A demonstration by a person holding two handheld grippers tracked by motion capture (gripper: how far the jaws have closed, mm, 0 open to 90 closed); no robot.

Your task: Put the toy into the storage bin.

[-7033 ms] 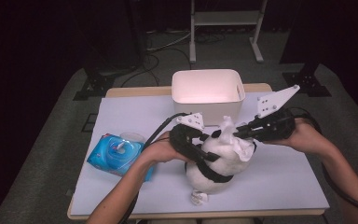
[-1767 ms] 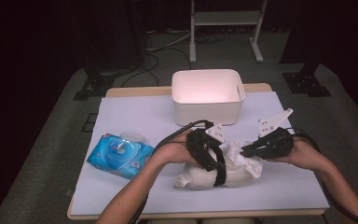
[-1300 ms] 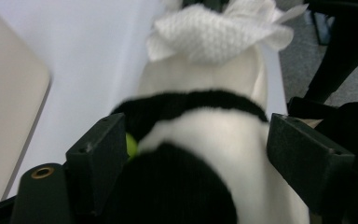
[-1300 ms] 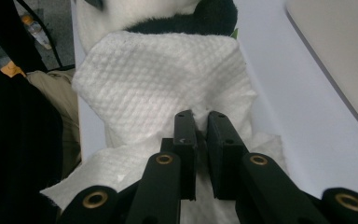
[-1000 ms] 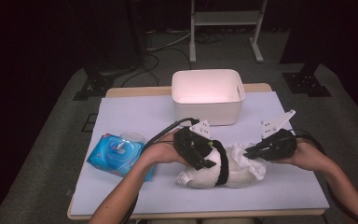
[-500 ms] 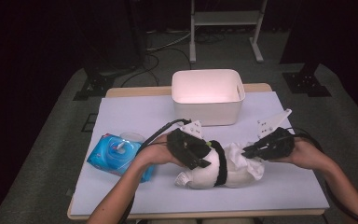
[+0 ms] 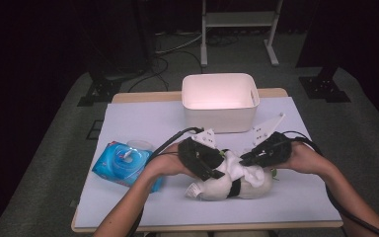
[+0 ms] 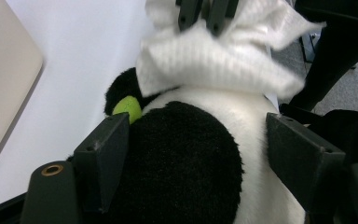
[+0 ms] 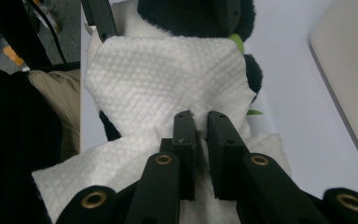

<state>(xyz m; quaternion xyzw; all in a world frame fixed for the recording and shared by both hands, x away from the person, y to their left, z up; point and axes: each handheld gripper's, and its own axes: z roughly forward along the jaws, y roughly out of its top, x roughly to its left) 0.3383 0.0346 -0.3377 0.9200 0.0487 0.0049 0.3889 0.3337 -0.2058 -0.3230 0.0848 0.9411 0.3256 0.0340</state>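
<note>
Between the spread left tongs (image 8: 193, 154) lies the plush panda (image 8: 200, 154); right tongs (image 9: 201, 133) pinch the white cloth (image 9: 158, 79).

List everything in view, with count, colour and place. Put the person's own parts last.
Plush panda: one, black and white with green bits, lying at the table's near middle.
Cloth: one, white, draped over the panda.
Bin: one, white, at the table's far side.
Wet-wipe pack: one, blue, near left of the table.
Table: one, white top.
Metal stand: one, grey, on the floor behind.
Left gripper: black, jaws either side of the panda's body.
Right gripper: black, pinching the cloth.
Forearms: two, entering from the bottom of the high view.
</note>
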